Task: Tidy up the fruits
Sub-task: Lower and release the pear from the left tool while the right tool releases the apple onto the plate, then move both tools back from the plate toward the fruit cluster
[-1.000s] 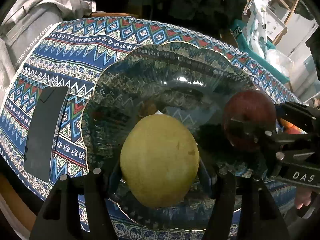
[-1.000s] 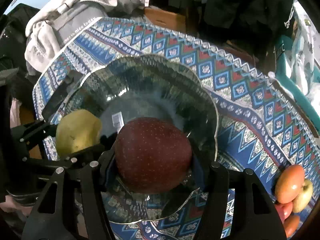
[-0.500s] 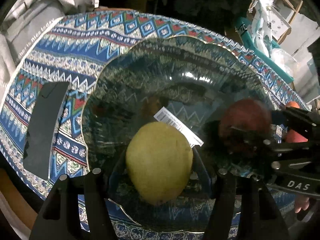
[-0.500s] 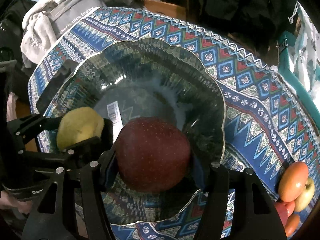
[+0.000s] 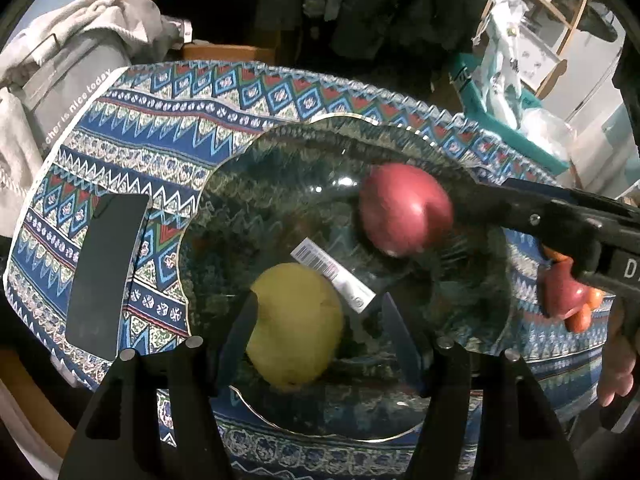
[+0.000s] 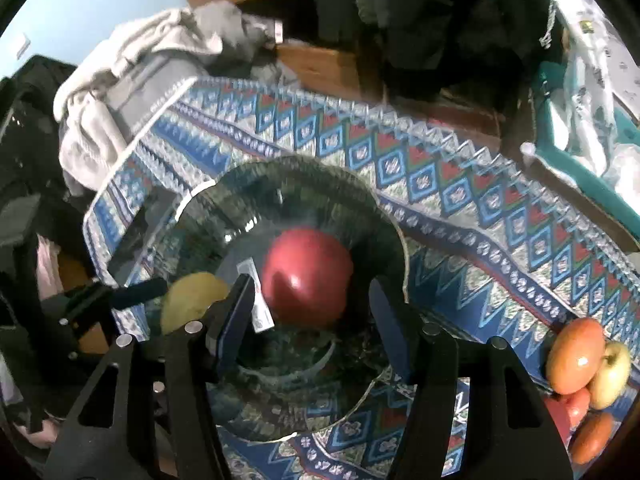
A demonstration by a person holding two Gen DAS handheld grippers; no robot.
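Both tools have released: left tool [image 5: 320, 340] and right tool [image 6: 312, 316] now gape wide over the bowl [image 5: 248, 184].

Dim indoor light leaves the room behind in near darkness, while the patterned tablecloth [image 5: 168, 128] stays readable. Small glare spots glint on the glass bowl [image 5: 320, 184] and the red apple [image 6: 308, 276]. Both fisheye views bend strongly toward black vignetted corners. The right wrist view is smeared with blur, softening the cloth pattern and the bowl's rim.
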